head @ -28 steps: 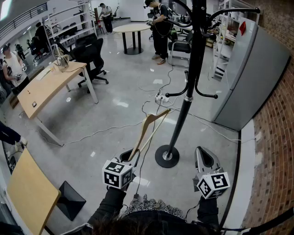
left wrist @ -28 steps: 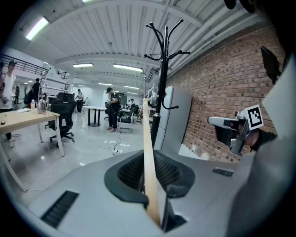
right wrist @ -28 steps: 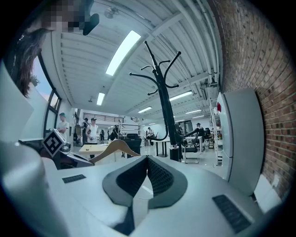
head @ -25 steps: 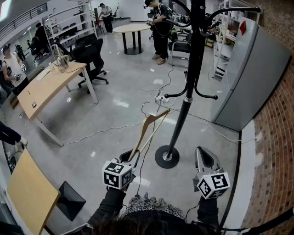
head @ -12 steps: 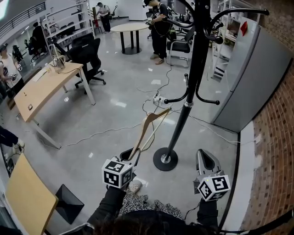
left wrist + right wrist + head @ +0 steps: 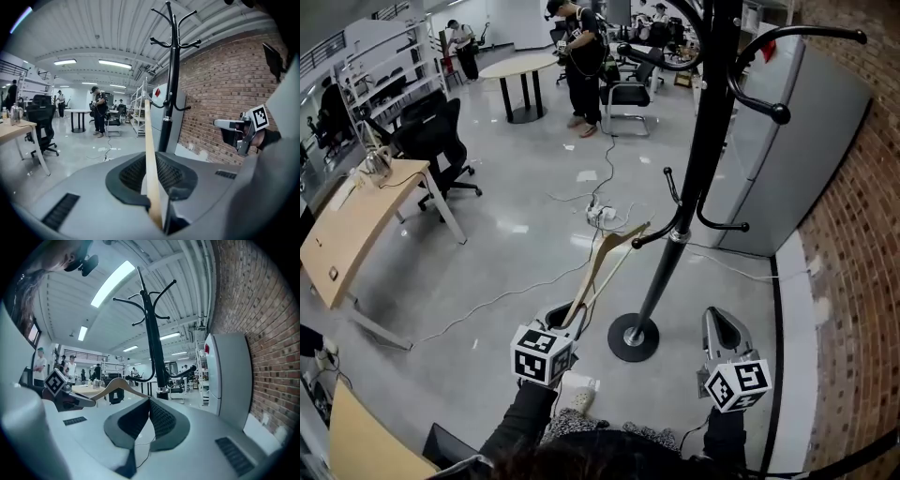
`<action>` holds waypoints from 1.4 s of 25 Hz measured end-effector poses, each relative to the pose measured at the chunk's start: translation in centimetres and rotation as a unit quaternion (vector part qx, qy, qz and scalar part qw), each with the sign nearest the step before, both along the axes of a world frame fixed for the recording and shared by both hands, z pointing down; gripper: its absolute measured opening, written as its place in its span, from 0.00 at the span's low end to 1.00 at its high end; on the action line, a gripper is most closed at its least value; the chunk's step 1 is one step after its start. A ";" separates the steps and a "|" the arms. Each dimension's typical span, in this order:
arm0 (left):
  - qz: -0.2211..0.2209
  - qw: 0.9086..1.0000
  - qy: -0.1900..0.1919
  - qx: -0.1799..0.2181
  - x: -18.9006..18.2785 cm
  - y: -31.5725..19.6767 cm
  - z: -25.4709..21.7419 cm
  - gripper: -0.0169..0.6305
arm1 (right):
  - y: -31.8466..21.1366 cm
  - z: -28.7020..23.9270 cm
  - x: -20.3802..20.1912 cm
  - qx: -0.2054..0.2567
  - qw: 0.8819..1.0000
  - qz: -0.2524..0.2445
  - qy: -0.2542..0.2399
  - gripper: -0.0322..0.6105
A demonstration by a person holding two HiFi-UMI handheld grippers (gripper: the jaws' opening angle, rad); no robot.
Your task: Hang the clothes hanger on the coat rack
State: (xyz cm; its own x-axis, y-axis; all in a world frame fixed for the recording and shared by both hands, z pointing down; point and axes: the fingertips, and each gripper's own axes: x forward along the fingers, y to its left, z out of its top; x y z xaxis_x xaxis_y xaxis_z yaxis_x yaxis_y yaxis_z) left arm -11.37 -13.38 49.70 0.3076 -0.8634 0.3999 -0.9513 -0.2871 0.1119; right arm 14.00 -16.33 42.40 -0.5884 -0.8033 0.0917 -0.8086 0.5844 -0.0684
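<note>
Hanger [image 6: 605, 267] nearer lower hook [image 6: 652, 236] of coat rack [image 6: 692, 178] | left tongs [image 6: 564, 317] clamp hanger | right tongs [image 6: 723, 317] closed, empty

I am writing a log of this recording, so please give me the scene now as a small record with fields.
left hand-held gripper: shut on the wooden hanger, at one end
right hand-held gripper: shut, empty
wooden hanger: tilted up toward the coat rack, not hung on a hook
coat rack: black, upright on a round base
</note>
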 end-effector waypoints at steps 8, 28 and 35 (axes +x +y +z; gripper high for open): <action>0.075 0.995 -0.054 0.024 -3.4 -6.8 -2.0 0.11 | -3.0 -0.1 -3.7 -0.009 0.999 0.050 0.008 0.06; 0.251 0.965 -0.079 0.000 3.7 -17.4 1.6 0.11 | -2.5 1.5 0.6 -0.036 0.977 0.210 0.009 0.06; 0.267 0.960 -0.086 -0.014 5.5 -18.2 3.9 0.11 | -0.9 1.7 2.4 -0.041 0.970 0.239 0.012 0.06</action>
State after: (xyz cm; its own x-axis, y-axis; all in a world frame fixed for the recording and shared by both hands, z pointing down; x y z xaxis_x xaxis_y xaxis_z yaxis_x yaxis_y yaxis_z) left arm -5.86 -31.58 53.62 0.6312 -0.5890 0.5047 -0.6742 -0.7383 -0.0184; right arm 16.35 -17.22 44.11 -0.1481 -0.9733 0.1752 -0.9876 0.1364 -0.0770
